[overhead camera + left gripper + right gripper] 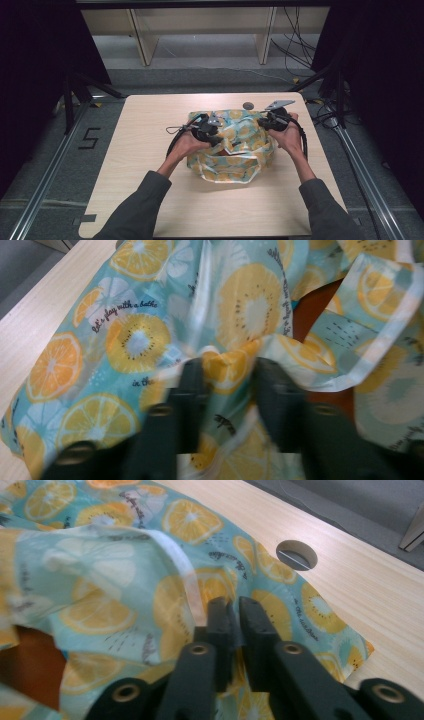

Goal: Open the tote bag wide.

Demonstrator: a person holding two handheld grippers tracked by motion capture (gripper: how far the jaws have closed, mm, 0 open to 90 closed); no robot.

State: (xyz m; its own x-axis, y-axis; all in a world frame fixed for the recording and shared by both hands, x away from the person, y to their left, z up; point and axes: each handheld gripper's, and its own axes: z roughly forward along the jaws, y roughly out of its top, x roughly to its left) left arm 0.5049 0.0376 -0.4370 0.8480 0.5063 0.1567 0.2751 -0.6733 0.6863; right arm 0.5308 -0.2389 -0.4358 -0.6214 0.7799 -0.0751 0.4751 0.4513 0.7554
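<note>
A fruit-print bag lies crumpled near the far edge of the table, toward its right side; the left gripper grasps a fold of it between parted jaws; the right gripper pinches the bag's edge, jaws almost together

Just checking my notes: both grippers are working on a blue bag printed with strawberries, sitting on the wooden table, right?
Not quite. The bag is printed with orange and lemon slices, not strawberries, as the left gripper view shows. The rest holds: the left gripper and right gripper are both at the bag on the wooden table.
</note>
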